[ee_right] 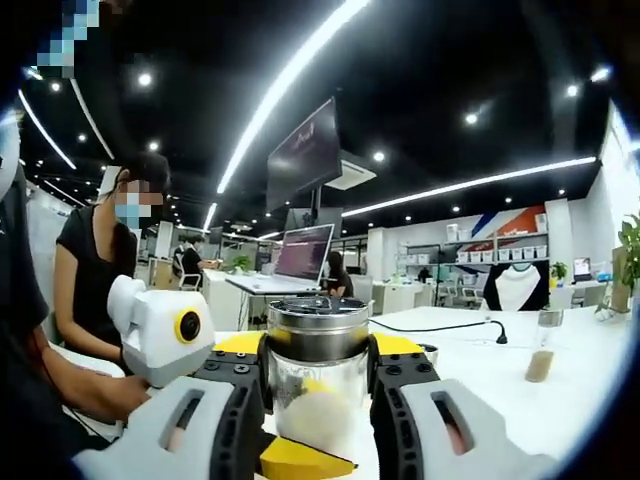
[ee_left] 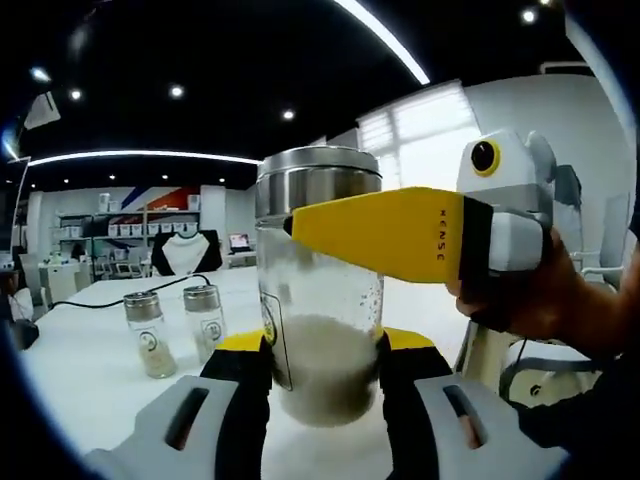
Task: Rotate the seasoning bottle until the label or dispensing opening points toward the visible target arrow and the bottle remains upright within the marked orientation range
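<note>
Both fingers of my left gripper (ee_left: 322,375) and right gripper (ee_right: 318,400) clamp the bottle (ee_left: 320,290); I'd twist slowly, keeping it upright on the table (ee_left: 90,350).

Left gripper view: low over the white surface (ee_left: 90,350), level, very near the bottle (ee_left: 320,300), facing shelves (ee_left: 130,225) at the far wall, right gripper (ee_left: 400,235) entering from the right.

Right gripper view: same low height, equally near, facing the bottle (ee_right: 318,375) from the opposite side, toward a seated person (ee_right: 100,260) and a laptop (ee_right: 305,252).

Shared: bottle, surface, both pairs of fingers.
</note>
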